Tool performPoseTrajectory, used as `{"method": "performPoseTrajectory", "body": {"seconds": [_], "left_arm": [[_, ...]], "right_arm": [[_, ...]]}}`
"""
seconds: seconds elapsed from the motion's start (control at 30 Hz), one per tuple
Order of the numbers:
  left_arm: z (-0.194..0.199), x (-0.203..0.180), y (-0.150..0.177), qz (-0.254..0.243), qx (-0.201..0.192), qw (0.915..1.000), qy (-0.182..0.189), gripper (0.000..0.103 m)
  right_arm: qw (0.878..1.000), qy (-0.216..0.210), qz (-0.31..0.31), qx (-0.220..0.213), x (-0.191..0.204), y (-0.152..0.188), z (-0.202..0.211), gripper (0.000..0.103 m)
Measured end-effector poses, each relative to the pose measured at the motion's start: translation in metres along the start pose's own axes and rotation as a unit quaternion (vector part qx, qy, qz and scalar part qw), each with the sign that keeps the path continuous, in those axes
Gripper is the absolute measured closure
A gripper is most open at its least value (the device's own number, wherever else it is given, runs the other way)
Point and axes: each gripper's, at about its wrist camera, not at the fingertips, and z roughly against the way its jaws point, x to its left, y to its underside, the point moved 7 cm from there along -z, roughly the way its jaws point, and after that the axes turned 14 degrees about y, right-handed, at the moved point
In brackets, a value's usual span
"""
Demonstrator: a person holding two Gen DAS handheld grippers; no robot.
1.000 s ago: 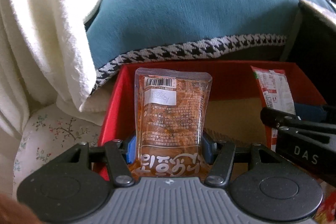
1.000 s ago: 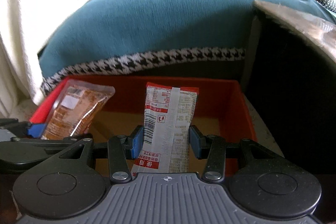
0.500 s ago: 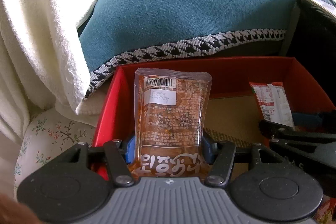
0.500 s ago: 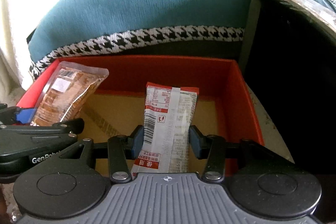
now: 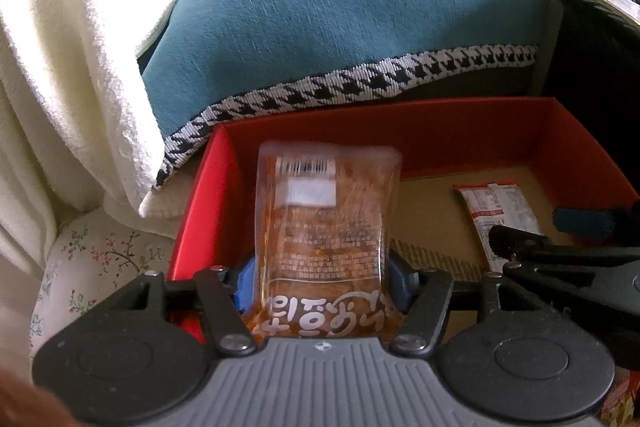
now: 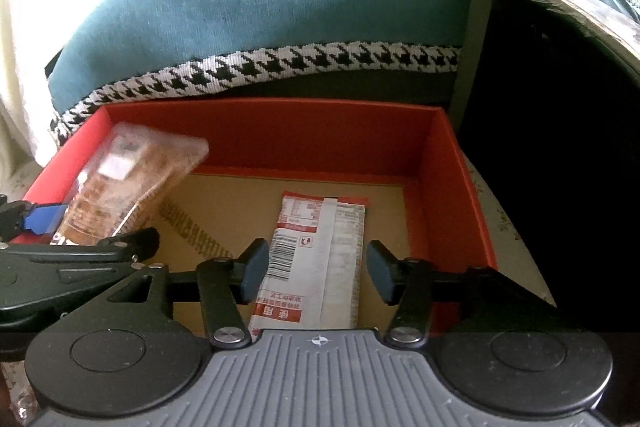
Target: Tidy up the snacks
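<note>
R gripper is now spreading wide, letting go of the red-white pack w/ it lying in the box; L gripper is still pinching the pouch.

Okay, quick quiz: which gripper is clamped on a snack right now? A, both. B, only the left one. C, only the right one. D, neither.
B: the left gripper pinches the clear orange-brown pouch, while the right gripper stands open around the red-and-white packet in the red cardboard box.
</note>
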Motion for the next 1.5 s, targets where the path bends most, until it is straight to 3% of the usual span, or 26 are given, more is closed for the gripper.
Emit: {"method": "performPoseTrajectory", "body": {"seconds": [0.47, 0.87, 1.07, 1.27, 1.5], "left_arm": [[0.023, 0.001, -0.005, 0.001, -0.024, 0.9997, -0.007, 0.039], [0.08, 0.011, 0.013, -0.008, -0.049, 0.9981, -0.037, 0.034], [0.11, 0.034, 0.046, 0.027, -0.036, 0.9979, -0.047, 0.032], [0.124, 0.066, 0.094, 0.074, 0.004, 0.9956, -0.058, 0.032], [0.128, 0.117, 0.125, 0.163, 0.032, 0.983, -0.078, 0.032]], "right_arm": [[0.999, 0.004, -0.023, -0.028, -0.012, -0.003, 0.022, 0.035], [0.998, -0.009, -0.012, -0.058, -0.004, -0.001, 0.069, 0.032], [0.998, -0.042, -0.002, -0.038, 0.011, 0.025, 0.099, 0.029], [0.997, -0.066, 0.04, 0.006, 0.046, 0.074, 0.114, 0.028], [0.992, -0.095, 0.066, 0.049, 0.076, 0.109, 0.118, 0.026]]}}
